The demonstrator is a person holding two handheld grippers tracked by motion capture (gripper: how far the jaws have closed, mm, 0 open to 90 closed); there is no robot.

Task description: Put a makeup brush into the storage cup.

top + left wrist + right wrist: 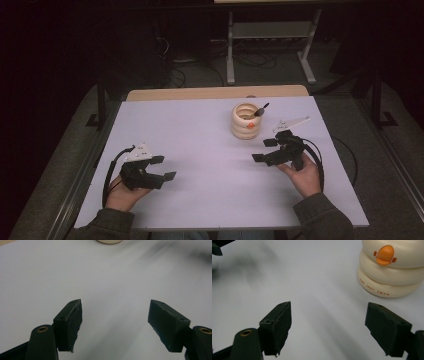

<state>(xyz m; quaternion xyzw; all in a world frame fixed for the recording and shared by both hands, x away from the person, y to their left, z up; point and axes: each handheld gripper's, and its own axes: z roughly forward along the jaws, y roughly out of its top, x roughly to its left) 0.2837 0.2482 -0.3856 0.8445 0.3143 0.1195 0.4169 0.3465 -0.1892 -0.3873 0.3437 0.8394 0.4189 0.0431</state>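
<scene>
Cream holder (246, 121), built like a stack of rounded rings with an orange duck-like mark on its side, stands upright on the far right part of the white surface (210, 150), and a dark-tipped brush or pen (261, 110) leans out of its open top. Nearest to me, the person's two sleeves come in over the near edge. The left tool (164, 168) sits low at the near left of the surface, well apart from the holder, its jaws spread wide with nothing between them; in the left gripper view (115, 322) just bare surface lies between the pads. The right tool (265, 150) is held further in, near the holder's front and a little to its right, jaws likewise wide and empty. From the right gripper view (328, 327) the holder (390, 272) rises just beyond the right jaw, not touching it, with small orange lettering on its lowest ring. Beyond the surface's far wooden edge (215, 93), a metal frame's legs (230, 50) stand on the dark floor
</scene>
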